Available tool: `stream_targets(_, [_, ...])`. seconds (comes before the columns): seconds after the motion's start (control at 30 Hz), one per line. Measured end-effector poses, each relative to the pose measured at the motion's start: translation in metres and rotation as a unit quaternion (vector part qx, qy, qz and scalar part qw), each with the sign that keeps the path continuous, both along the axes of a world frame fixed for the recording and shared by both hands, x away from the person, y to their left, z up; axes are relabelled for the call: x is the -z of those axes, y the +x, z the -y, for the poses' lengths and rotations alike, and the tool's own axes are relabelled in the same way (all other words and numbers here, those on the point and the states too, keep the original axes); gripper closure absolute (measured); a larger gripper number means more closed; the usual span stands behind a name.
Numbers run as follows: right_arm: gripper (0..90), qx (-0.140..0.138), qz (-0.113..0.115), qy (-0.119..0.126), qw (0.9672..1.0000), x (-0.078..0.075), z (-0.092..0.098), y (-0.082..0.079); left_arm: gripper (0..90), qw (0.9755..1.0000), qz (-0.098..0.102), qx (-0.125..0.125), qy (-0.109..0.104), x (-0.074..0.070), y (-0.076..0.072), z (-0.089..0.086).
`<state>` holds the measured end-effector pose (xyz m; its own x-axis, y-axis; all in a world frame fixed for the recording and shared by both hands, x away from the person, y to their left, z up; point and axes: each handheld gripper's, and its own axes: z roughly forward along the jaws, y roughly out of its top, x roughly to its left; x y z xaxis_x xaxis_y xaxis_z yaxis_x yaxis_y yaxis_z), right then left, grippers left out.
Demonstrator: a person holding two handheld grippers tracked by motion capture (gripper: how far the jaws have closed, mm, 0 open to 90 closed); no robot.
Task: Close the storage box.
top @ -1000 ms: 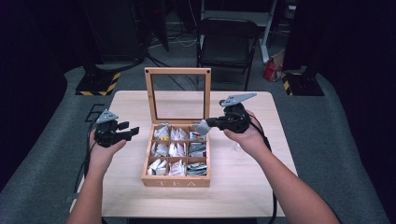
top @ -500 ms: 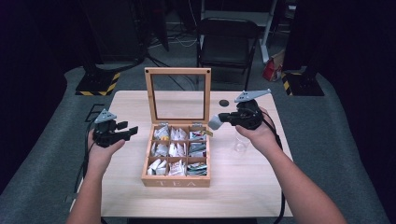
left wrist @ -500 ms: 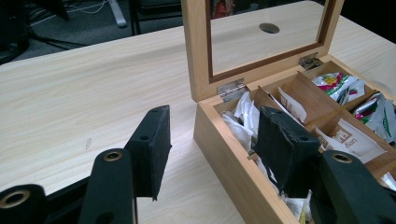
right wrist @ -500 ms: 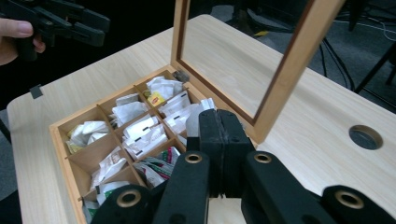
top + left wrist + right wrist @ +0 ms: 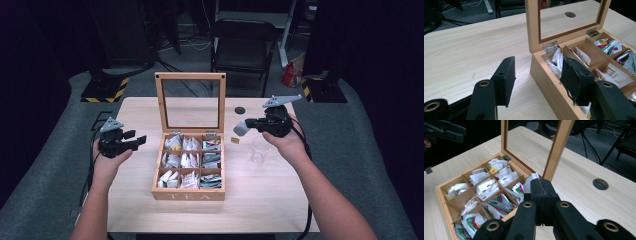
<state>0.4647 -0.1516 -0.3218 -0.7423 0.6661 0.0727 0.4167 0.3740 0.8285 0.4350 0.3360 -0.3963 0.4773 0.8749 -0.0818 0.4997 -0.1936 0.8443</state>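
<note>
Right jaws: pressed together on a white tea bag packet [image 5: 532, 181]; its top edge shows above the pads in the right gripper view.
Right gripper [image 5: 250, 124]: held above the table, to the right of the box lid, jaws pointing left toward the box; the pale packet [image 5: 240, 128] sticks out at its tip in the high view.
Held packet, place: clear of the box, in the air over the bare table beside the box's back right corner.
Left jaws: spread apart, nothing between the pads; bare tabletop shows in the gap in the left gripper view.
Left gripper [image 5: 136, 141]: held to the left of the box, apart from it, jaws pointing right toward the box's left wall; in its own view [image 5: 537, 80] the right-hand pad overlaps the near wall of the box.
Tea box [image 5: 189, 194]: wooden, nine compartments, "TEA" on the front wall, at mid-table; compartments hold more packets, white and green-printed.
Lid [image 5: 190, 76]: glass-paned wooden frame, standing upright on its hinges at the back of the box.
Glass cup [image 5: 260, 149]: clear, upright on the table, right of the box, just under the right hand.
Small tag [image 5: 234, 140]: yellowish, flat on the table between box and cup.
Table [image 5: 280, 200]: light wood, with a round cable hole [image 5: 240, 110] behind the right gripper.
</note>
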Motion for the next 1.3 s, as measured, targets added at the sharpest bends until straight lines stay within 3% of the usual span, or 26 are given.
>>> stream_targets(0.83, [90.0,0.085,-0.015,-0.019,0.9960,0.030,0.060,0.004,44.8,1.0000,-0.001,-0.007,0.002,0.002,-0.001,-0.002])
stream_targets(1.3, [90.0,0.101,-0.026,-0.030,0.9941,0.047,0.069,0.007,44.8,1.0000,0.000,-0.008,0.001,0.003,-0.001,-0.002])
